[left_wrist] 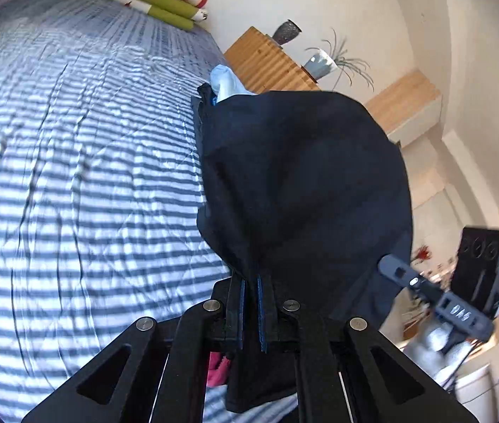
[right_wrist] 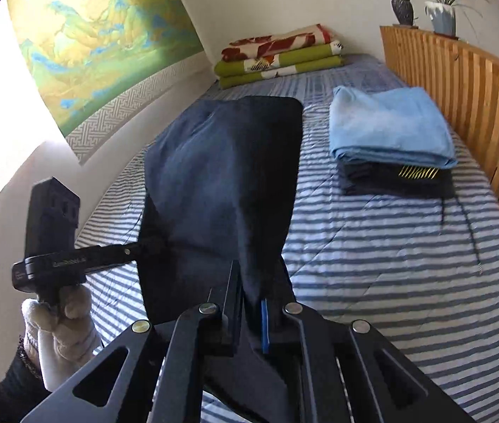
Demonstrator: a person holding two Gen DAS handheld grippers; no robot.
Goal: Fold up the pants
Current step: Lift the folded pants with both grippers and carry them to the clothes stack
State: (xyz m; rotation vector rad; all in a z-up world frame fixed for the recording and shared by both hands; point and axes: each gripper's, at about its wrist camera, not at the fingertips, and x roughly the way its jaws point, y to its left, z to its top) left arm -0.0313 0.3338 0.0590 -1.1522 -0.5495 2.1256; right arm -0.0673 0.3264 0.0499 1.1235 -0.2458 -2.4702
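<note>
Above the striped bed, the dark pants hang lifted between both tools, billowing and clear of the cover over most of their length. The left claw is pinched shut on one bunched edge of the cloth; the right claw is likewise clamped on the other, and the gloved left hand shows at the near left in the right wrist view. Open striped cover lies to the left and near. At far right a folded pile, light blue on dark, sits beside the slatted wooden headboard. Folded blankets lie at the far end; the pants' lower hem seems blurred.
</note>
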